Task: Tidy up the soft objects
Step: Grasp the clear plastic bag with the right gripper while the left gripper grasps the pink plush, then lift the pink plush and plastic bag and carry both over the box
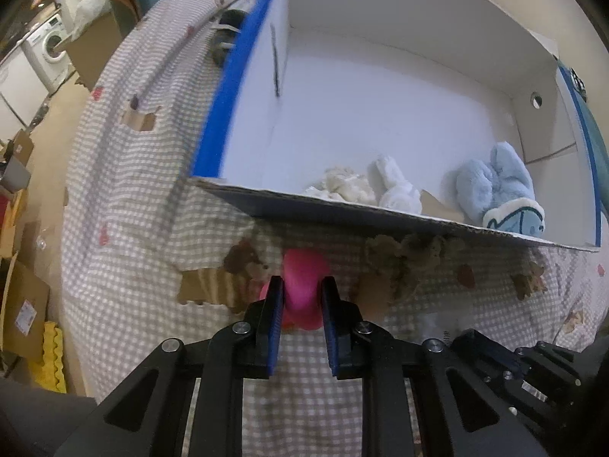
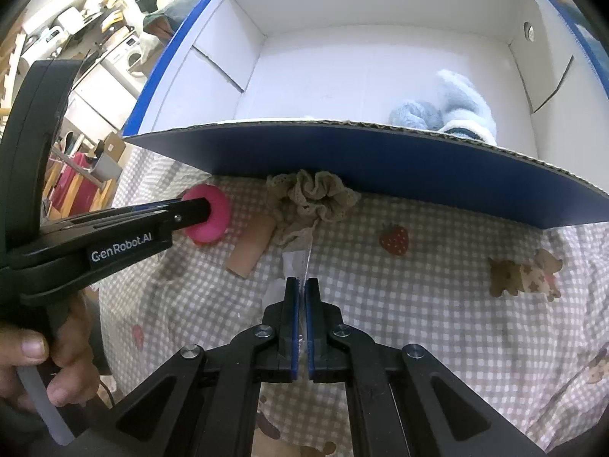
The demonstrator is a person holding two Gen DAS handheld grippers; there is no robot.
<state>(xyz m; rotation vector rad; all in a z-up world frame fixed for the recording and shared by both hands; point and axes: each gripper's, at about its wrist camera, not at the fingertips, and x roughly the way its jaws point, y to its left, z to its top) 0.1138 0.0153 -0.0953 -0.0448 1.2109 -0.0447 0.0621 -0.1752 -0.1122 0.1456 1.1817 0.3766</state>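
Note:
My left gripper [image 1: 302, 285] is shut on a pink soft ring [image 1: 304, 282], just in front of the box's near wall; the ring also shows in the right wrist view [image 2: 209, 217] with the left gripper [image 2: 198, 209] on it. My right gripper [image 2: 303, 283] is shut on a clear plastic wrapper [image 2: 298, 262] attached to a beige lace scrunchie [image 2: 312, 194] lying by the box. A large white box with blue outside [image 2: 380, 160] holds a light blue plush [image 1: 495, 190], a white plush [image 1: 396, 186] and a cream fluffy item [image 1: 342, 186].
Everything rests on a checked cloth with bear and strawberry prints [image 2: 418, 304]. Left of the bed are cardboard boxes [image 1: 23, 297] and a washing machine [image 1: 49, 45]. A person's hand [image 2: 38, 358] holds the left gripper's handle.

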